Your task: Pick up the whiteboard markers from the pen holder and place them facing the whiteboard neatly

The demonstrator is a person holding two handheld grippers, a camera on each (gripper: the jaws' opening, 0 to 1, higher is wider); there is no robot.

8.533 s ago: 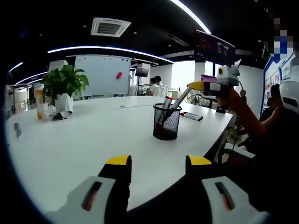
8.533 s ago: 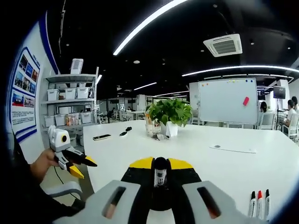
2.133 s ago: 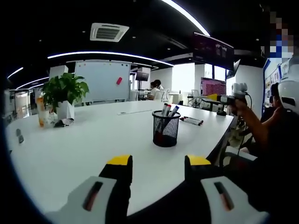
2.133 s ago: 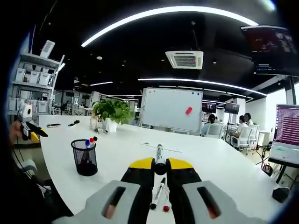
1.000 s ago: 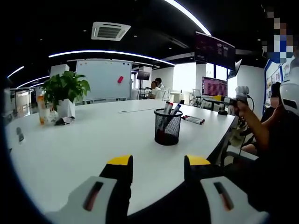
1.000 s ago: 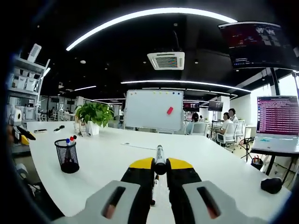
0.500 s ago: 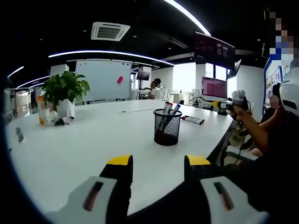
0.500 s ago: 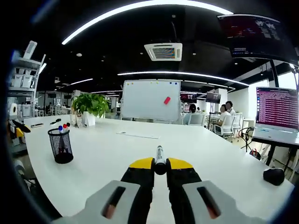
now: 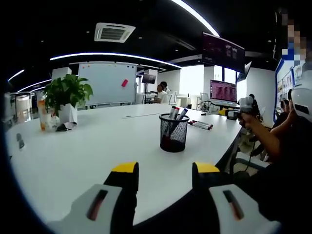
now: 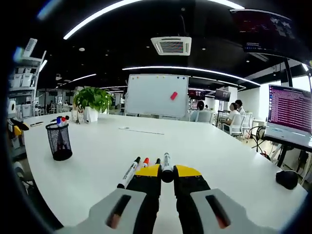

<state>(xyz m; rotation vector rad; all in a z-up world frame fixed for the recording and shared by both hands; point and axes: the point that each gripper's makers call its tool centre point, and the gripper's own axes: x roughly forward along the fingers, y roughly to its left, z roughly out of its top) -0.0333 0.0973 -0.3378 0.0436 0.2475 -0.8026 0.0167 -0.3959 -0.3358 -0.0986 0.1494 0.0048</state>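
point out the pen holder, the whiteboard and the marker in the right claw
pen holder (image 9: pixel 173 133), left gripper view, mesh wall
whiteboard (image 10: pixel 156 95), right gripper view, white face
marker (image 10: pixel 166 161), right gripper view, barrel ahead of the claw

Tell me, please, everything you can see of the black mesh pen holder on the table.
The pen holder is a black cup of what looks like wire mesh, standing upright on the white table. A few markers stand tilted in it, caps above the rim, among them red and blue ones in the right gripper view. Neither claw touches it.
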